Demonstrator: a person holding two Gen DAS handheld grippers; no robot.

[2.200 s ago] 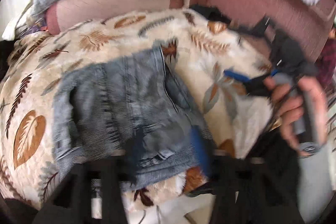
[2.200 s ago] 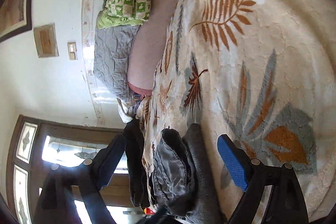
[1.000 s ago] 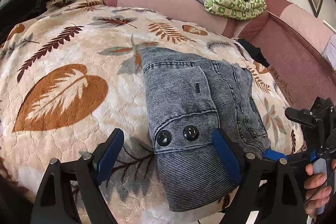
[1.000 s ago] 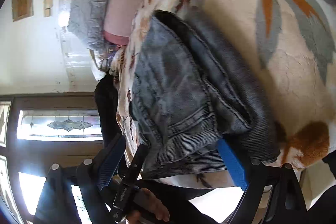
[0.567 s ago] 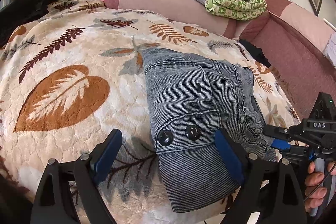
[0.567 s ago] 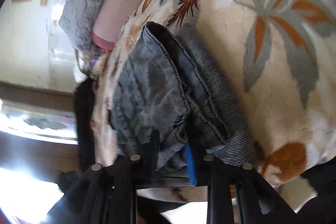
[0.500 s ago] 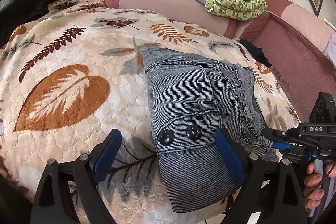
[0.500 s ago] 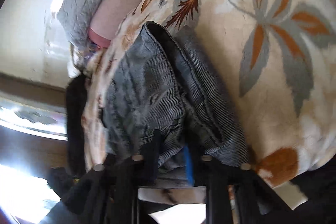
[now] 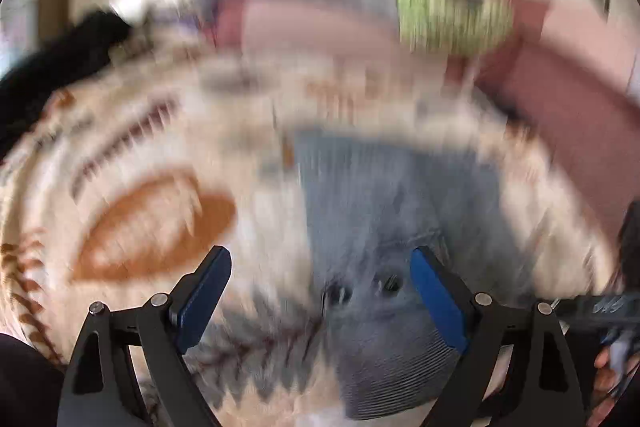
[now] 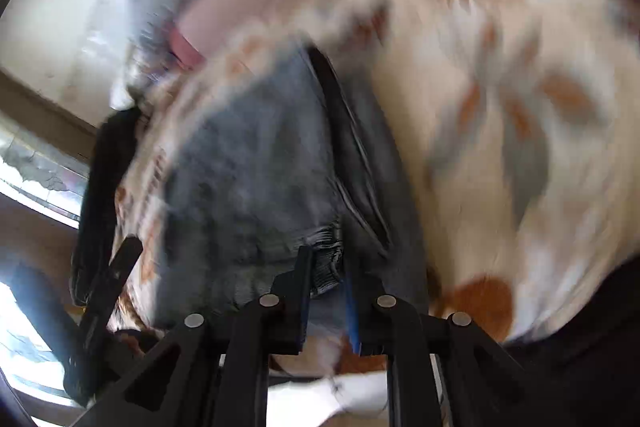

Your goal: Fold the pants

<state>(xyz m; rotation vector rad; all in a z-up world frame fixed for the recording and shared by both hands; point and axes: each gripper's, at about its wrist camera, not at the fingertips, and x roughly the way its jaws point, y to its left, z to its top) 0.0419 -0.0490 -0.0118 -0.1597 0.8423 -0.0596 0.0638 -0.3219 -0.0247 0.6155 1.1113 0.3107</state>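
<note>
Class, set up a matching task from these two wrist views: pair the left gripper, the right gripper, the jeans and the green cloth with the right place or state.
Things:
1. left gripper
2. right gripper
3. jeans
4. green cloth

States or places:
A. on top of the pink sofa back
B. shut on a denim edge
C. folded on the leaf-print blanket
D. open over the denim

Pairs: 1-D, 2-B, 3-C, 4-A
</note>
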